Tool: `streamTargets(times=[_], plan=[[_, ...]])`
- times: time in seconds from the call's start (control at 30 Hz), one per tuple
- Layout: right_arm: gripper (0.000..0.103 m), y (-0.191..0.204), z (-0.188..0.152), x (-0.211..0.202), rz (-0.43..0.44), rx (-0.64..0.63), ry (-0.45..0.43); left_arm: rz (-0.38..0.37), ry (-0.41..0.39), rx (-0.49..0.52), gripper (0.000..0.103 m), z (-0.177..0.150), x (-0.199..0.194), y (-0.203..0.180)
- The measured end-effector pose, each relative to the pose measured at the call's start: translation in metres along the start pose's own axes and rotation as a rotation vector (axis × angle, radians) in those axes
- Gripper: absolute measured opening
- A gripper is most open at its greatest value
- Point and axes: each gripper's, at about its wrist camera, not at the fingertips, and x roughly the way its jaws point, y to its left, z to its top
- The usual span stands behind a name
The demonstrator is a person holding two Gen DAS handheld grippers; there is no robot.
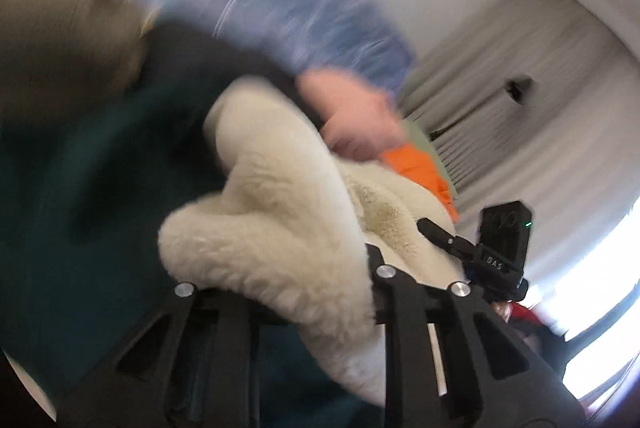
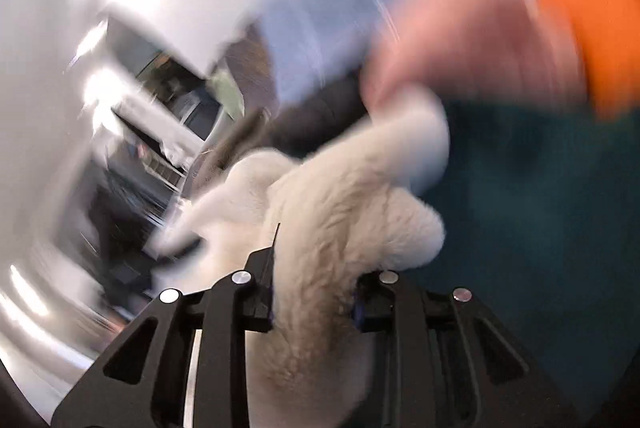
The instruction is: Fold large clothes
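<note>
Right gripper clamping cream fleece garment

a cream fleece garment with a thick fluffy pile, bunched into rounded folds and lifted, one rolled edge hanging in front of dark teal fabric.

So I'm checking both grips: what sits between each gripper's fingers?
The fluffy cream garment fills the gap in both wrist views, bunched between the right gripper fingers and the left gripper fingers.
</note>
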Motion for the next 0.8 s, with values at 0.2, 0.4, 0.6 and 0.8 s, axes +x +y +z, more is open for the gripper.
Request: streamTargets(times=[0.2,0.4,0.6,0.8], plan=[[0.046,-0.051,-0.052,0.041,-0.138,0.125,0.246,0.184,0.168,0.083,0.024,-0.04,0.034,0.02],[0.074,-0.046,-0.038,0.025,-0.141,0.176,0.237,0.223,0.147,-0.034,0.061,-0.042,0.018,0.039],[0.031,-0.068,-0.024,0.039,-0.185,0.278,0.152,0.244,0.092,-0.089,0.041,-0.027,0.025,0.045],[0.045,-0.05,-0.021,0.026,-0.385,0.031,0.171,0.315,0.134,-0.054,0.043,-0.04,0.021,0.055]])
